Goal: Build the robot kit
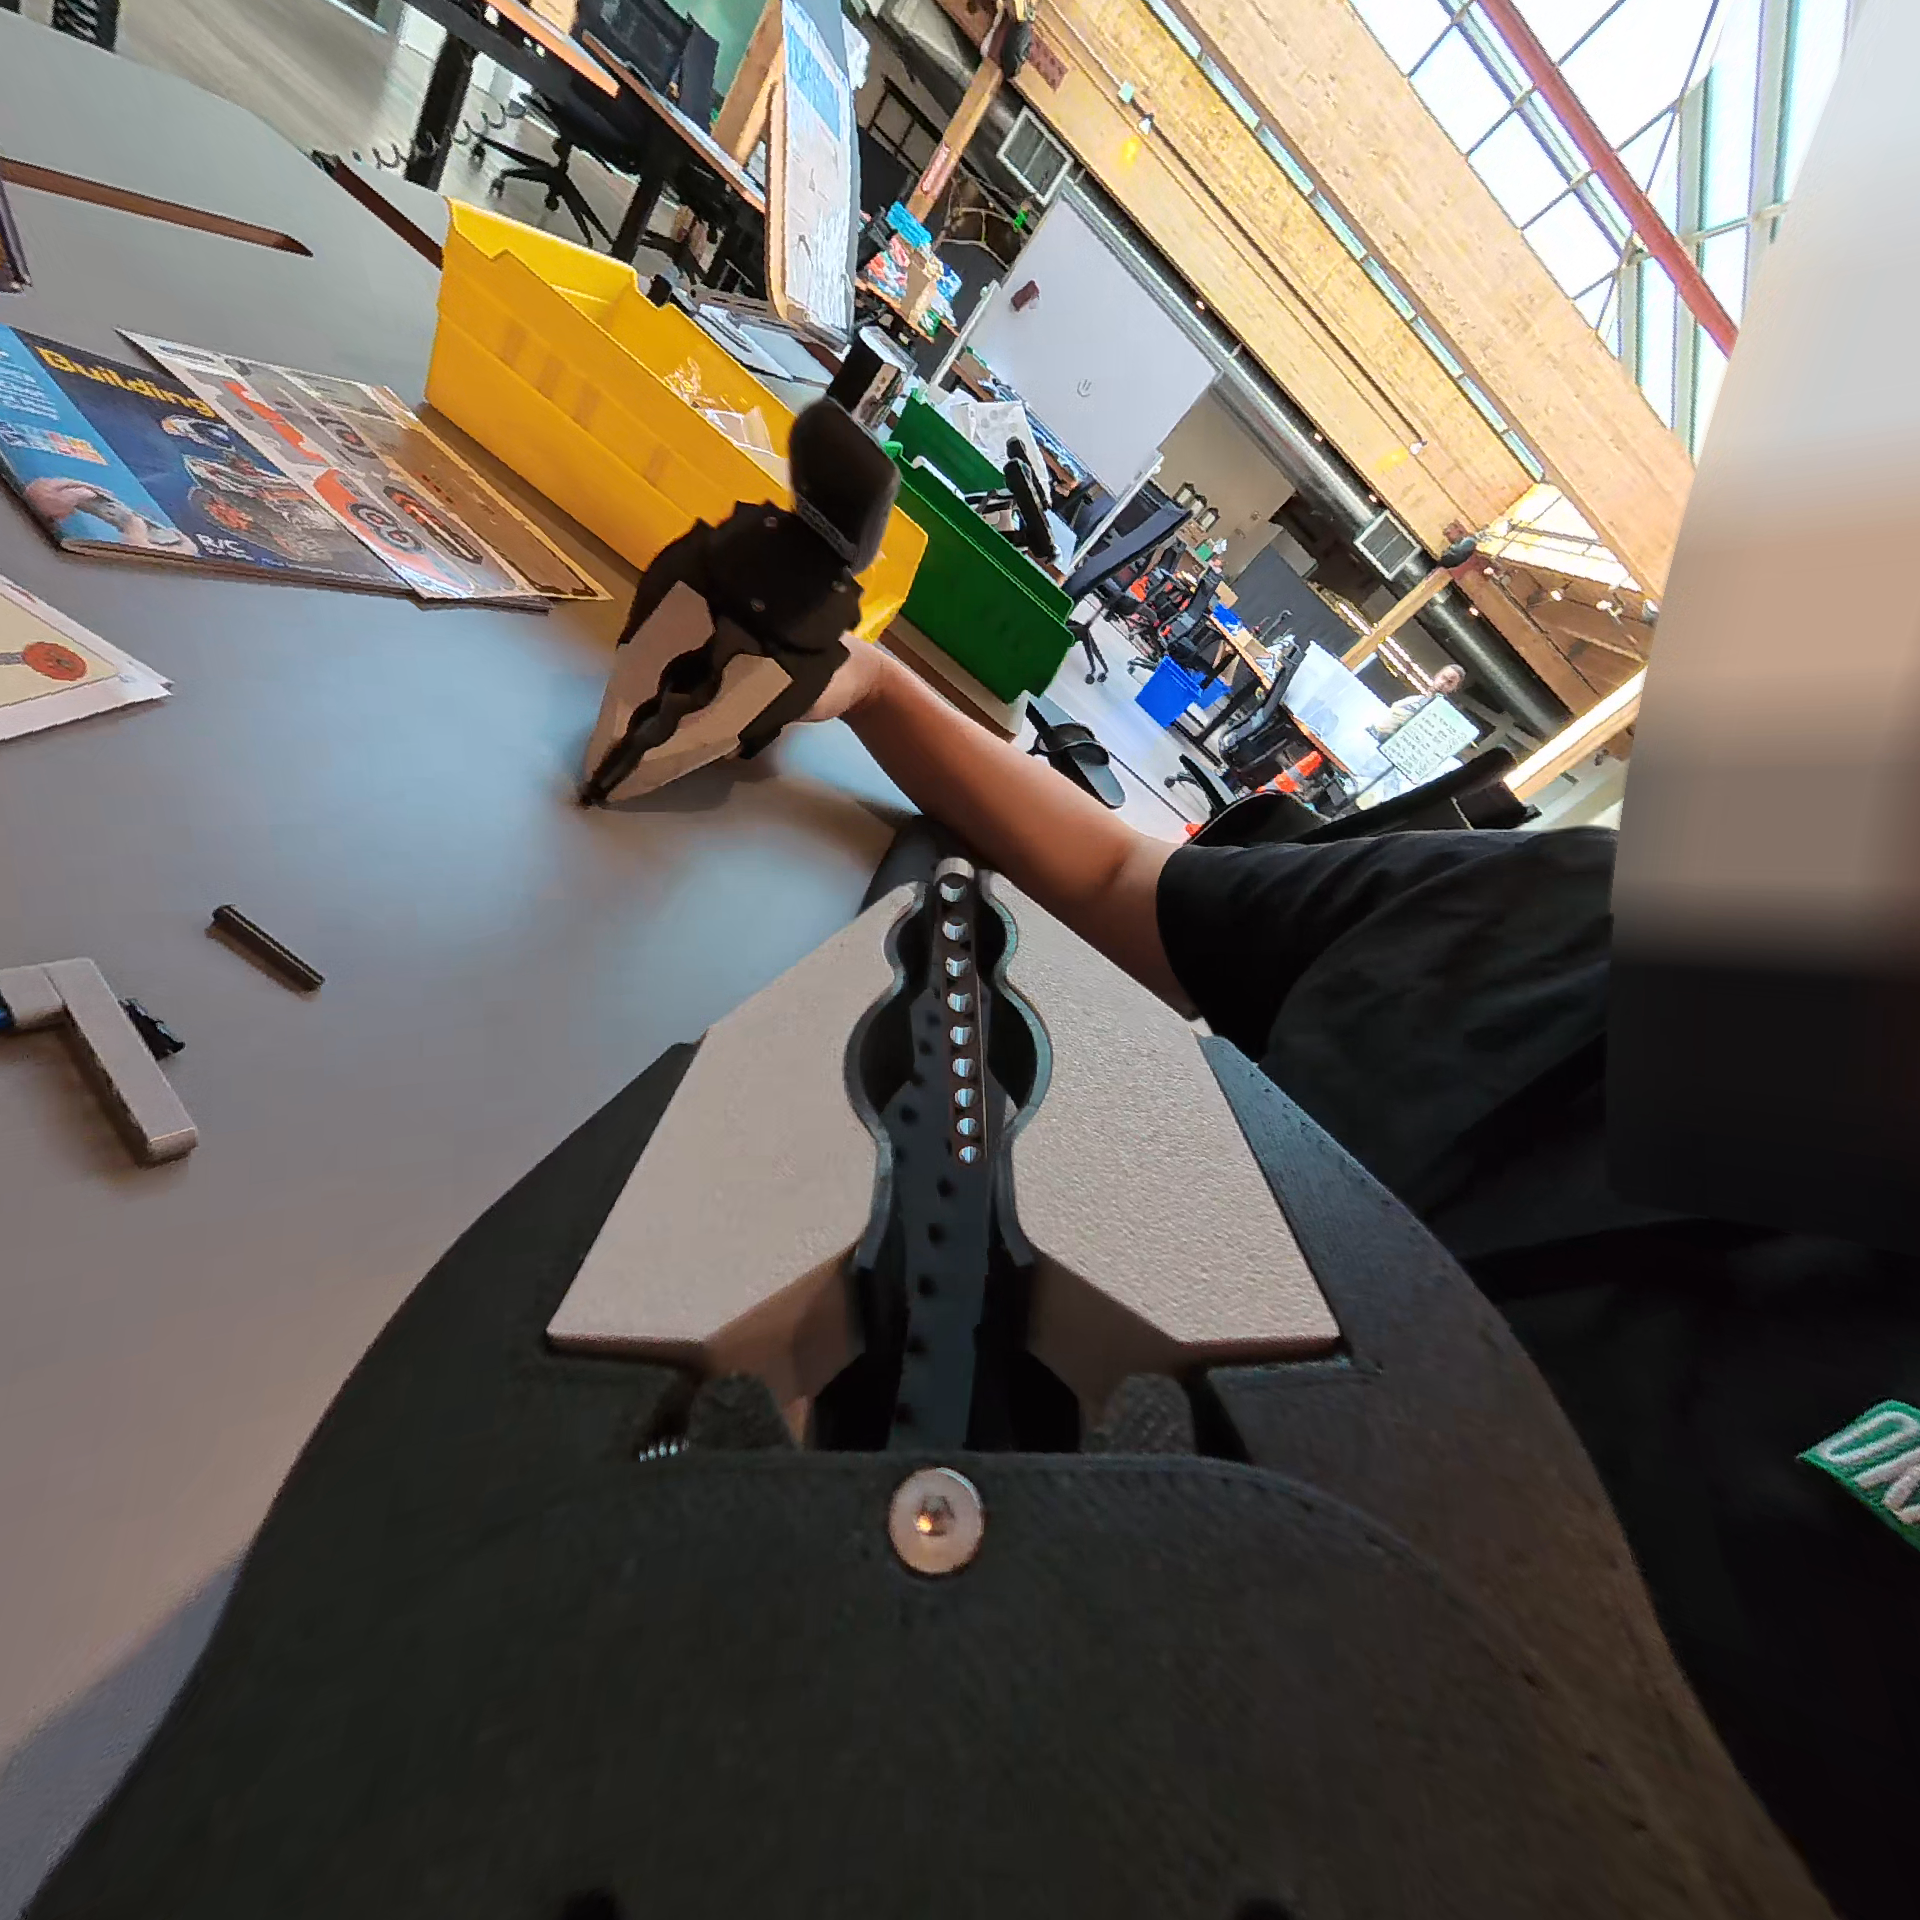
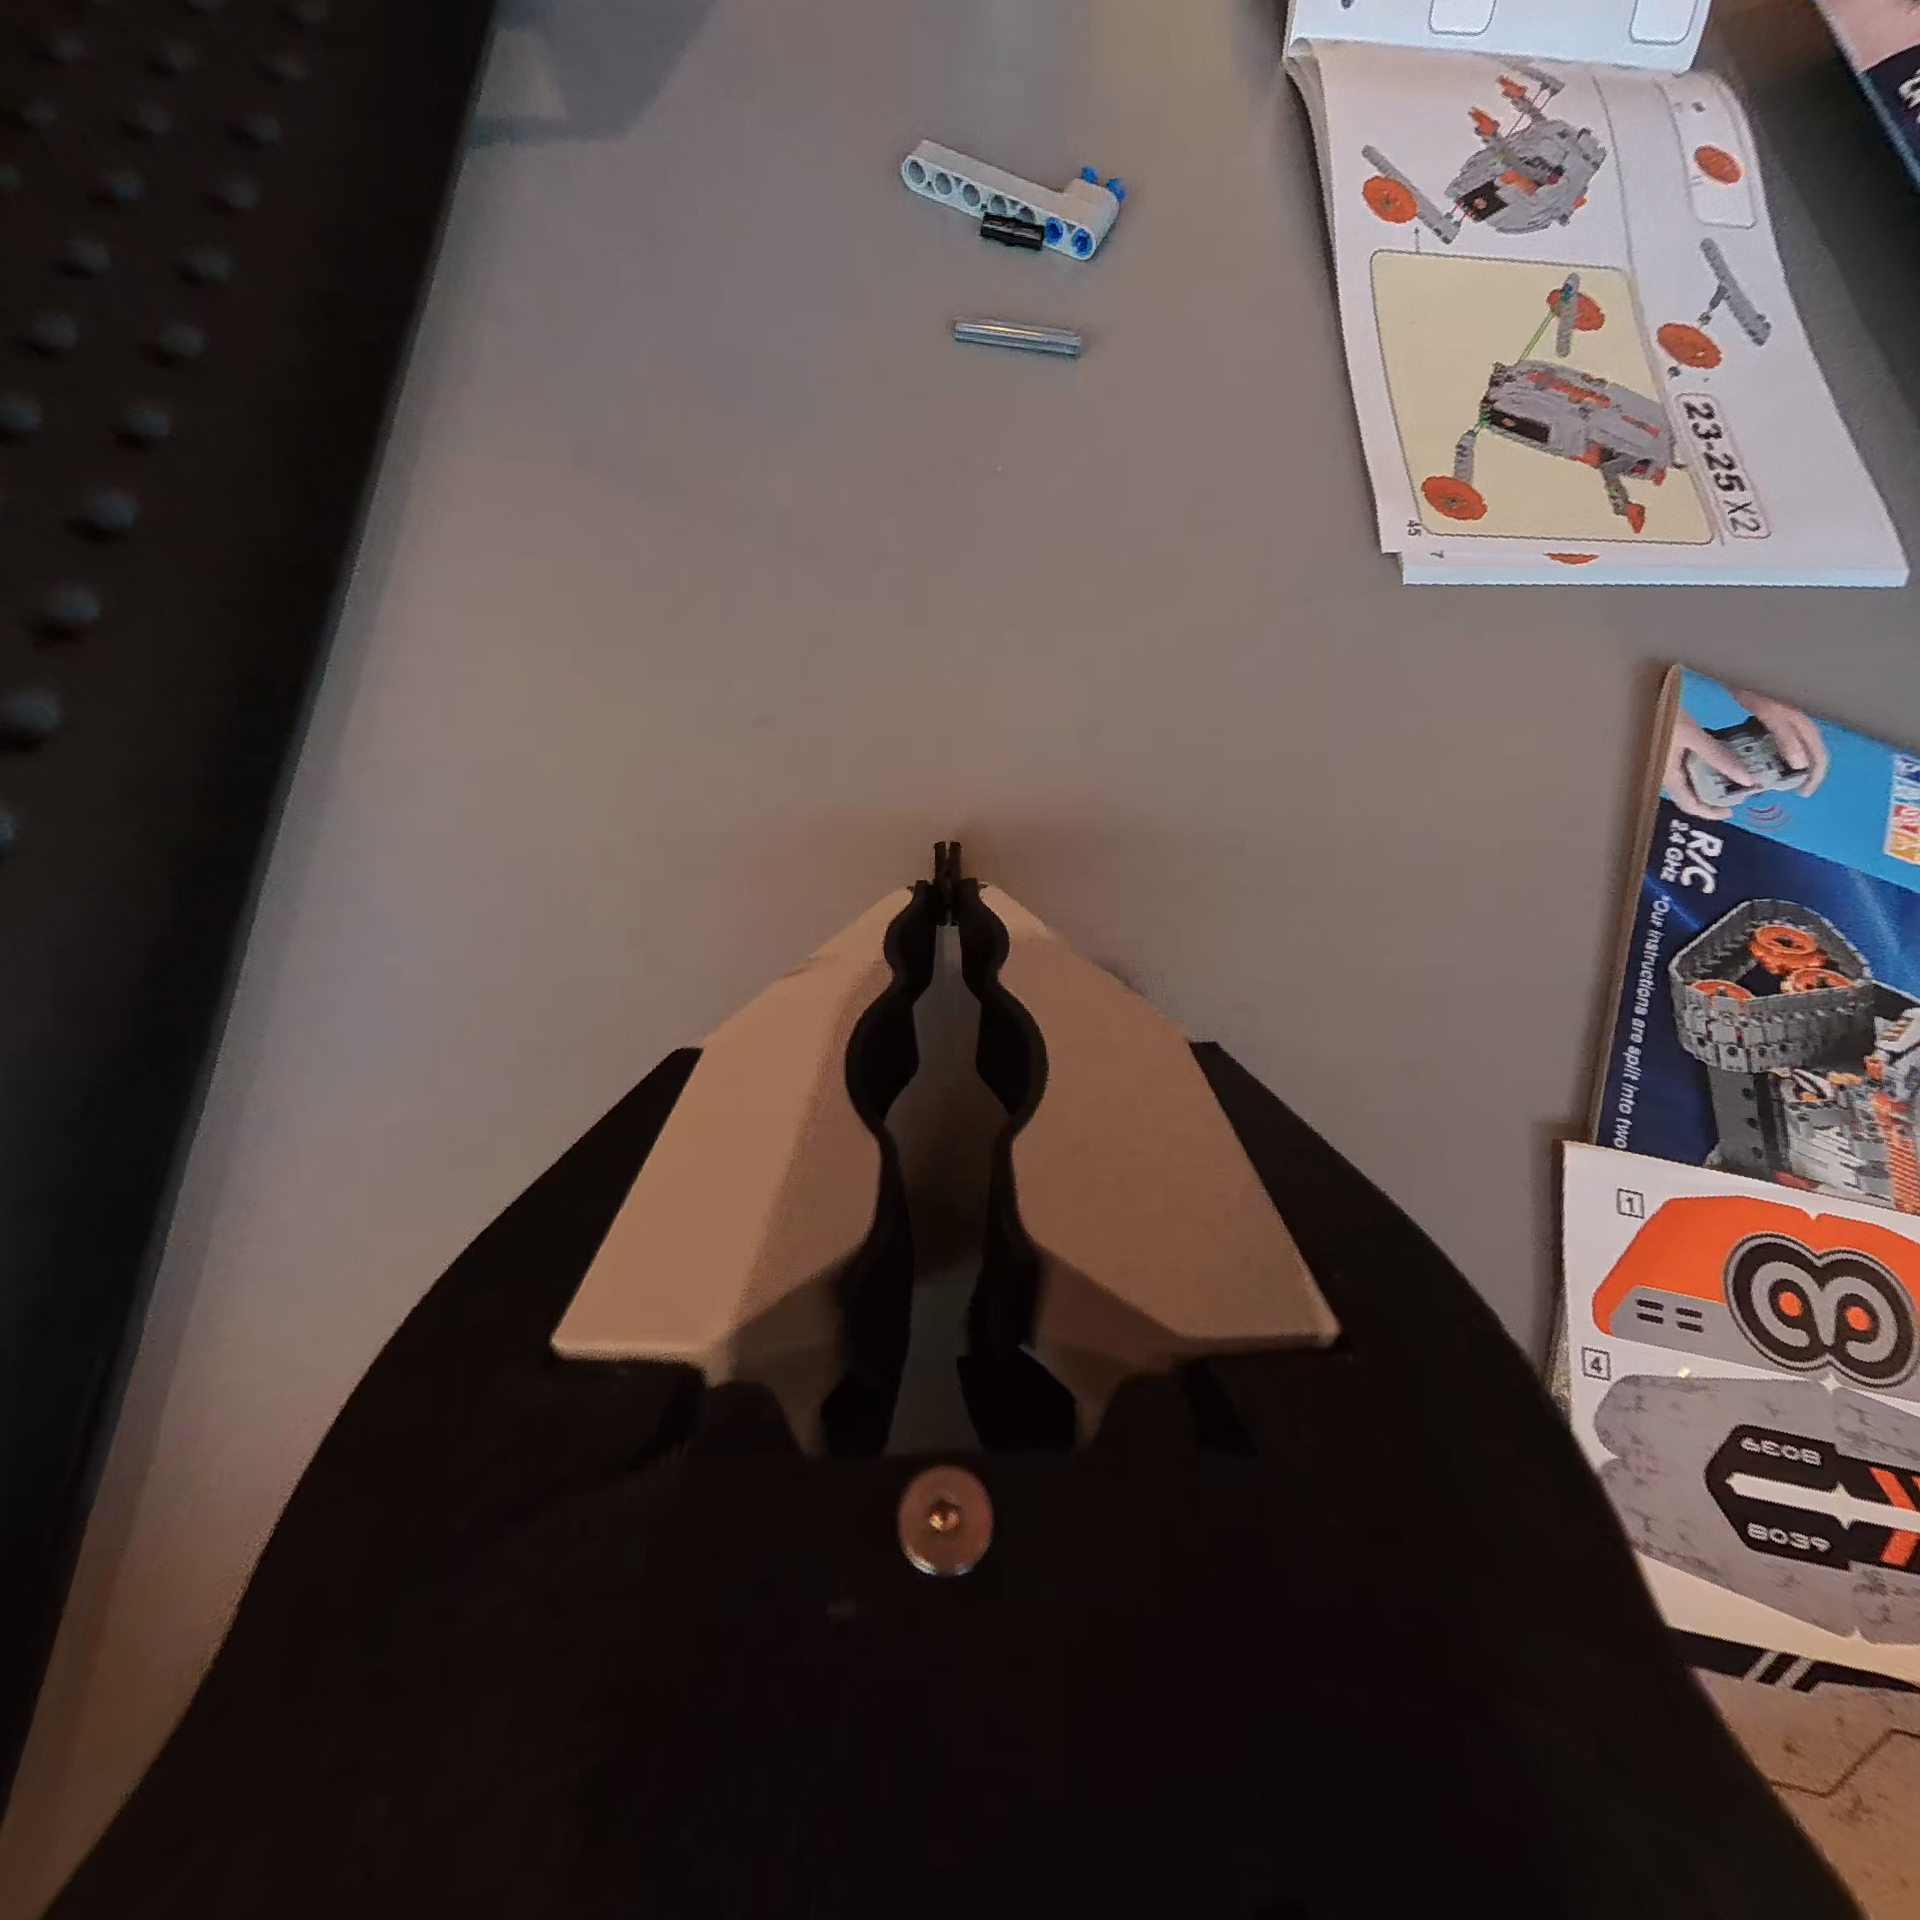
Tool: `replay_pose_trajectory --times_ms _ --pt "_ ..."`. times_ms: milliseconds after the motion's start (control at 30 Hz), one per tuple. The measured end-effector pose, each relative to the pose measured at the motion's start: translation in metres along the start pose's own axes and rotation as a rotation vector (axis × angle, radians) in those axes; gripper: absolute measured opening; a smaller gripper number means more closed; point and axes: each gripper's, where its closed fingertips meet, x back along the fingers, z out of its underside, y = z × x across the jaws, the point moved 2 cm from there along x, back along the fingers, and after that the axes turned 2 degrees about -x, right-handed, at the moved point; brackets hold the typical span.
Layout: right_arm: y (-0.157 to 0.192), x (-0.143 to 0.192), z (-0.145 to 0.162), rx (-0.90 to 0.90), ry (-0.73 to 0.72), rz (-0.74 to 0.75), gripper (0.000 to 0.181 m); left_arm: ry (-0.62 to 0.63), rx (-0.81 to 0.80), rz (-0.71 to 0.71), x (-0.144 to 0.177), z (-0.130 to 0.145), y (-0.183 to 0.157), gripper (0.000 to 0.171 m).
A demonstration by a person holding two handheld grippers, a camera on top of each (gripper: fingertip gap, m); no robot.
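Two tongs: left [image 1: 954,894] clamped on dark holed beam [image 1: 940,1174]; right [image 2: 948,902] pinching small black pin [image 2: 945,862] at grey table [image 2: 727,623].

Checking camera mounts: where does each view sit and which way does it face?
Left wrist view: on the left gripper, tilted up across the table; its fingers clamp a dark perforated beam; the person's forearm and the right gripper show.
Right wrist view: on the right gripper, looking down at the table; a small black pin at its tips.
Shared: grey L-shaped beam, grey axle, booklets.
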Motion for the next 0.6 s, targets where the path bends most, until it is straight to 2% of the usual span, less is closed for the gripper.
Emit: replay_pose_trajectory --times_ms 67,167,300,367,467,533,600 --pt "0.003 0.002 -0.009 0.029 -0.035 0.025 0.003 -0.029 0.002 -0.019 0.006 -0.002 0.002 0.005" --pt "0.009 0.008 -0.042 0.095 -0.11 0.083 0.002 -0.088 0.021 -0.026 0.019 -0.008 0.003 0.005" --pt "0.017 0.013 -0.101 0.141 -0.184 0.137 0.002 -0.141 0.039 -0.071 0.039 -0.016 0.004 0.005" --pt "0.022 0.011 -0.14 0.168 -0.268 0.165 0.002 -0.162 0.045 -0.102 0.047 -0.018 0.005 0.005" --pt "0.036 -0.01 -0.191 0.143 -0.371 0.155 0.003 -0.185 0.071 -0.154 0.058 -0.014 0.012 0.005" --pt "0.04 -0.036 -0.209 0.119 -0.399 0.162 0.003 -0.219 0.128 -0.141 0.063 -0.009 0.014 0.005" --pt "0.049 -0.068 -0.219 0.054 -0.424 0.088 0.003 -0.243 0.186 -0.138 0.068 -0.001 0.018 0.005"
